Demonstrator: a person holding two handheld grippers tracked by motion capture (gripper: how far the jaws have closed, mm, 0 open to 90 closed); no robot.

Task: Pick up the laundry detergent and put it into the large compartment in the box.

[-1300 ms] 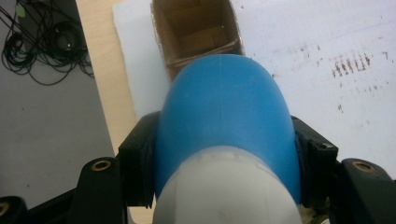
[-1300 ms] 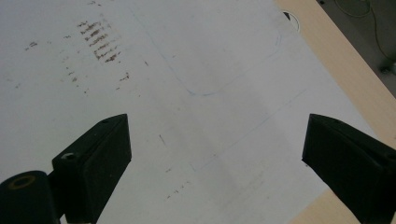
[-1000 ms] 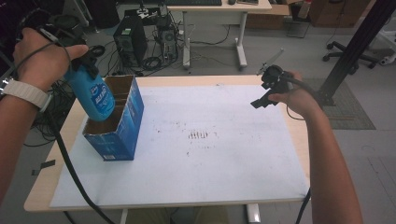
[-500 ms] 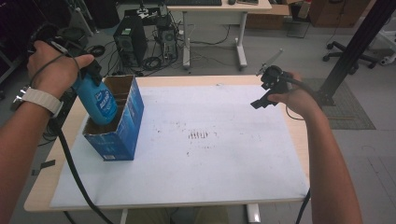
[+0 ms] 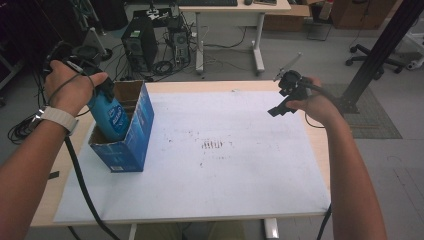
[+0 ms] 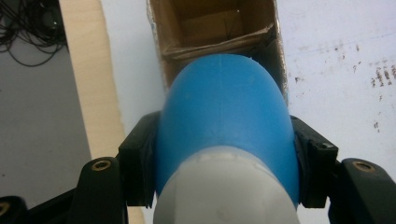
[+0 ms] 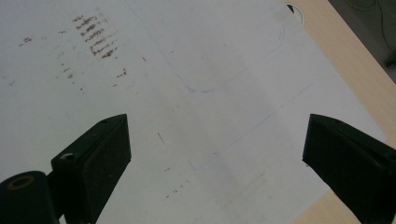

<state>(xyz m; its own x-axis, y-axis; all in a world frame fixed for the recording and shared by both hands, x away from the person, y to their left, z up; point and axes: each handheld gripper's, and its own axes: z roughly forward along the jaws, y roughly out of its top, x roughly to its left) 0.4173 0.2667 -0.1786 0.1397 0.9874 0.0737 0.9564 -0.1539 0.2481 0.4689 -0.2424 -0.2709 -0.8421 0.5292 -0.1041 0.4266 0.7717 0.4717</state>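
Clamping the blue bottle (image 6: 226, 116) between its jaws, the left gripper (image 6: 224, 154) holds it partly inside the open cardboard box (image 6: 219, 28) just ahead, while the right gripper (image 7: 215, 154), jaws apart, hangs over the white-covered surface (image 7: 196, 56).

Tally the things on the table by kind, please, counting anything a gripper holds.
Blue plastic bottle with a white cap end, clamped in the left gripper: 1
Blue-sided open cardboard box: 1
White paper sheet covering the tabletop: 1
Total: 3
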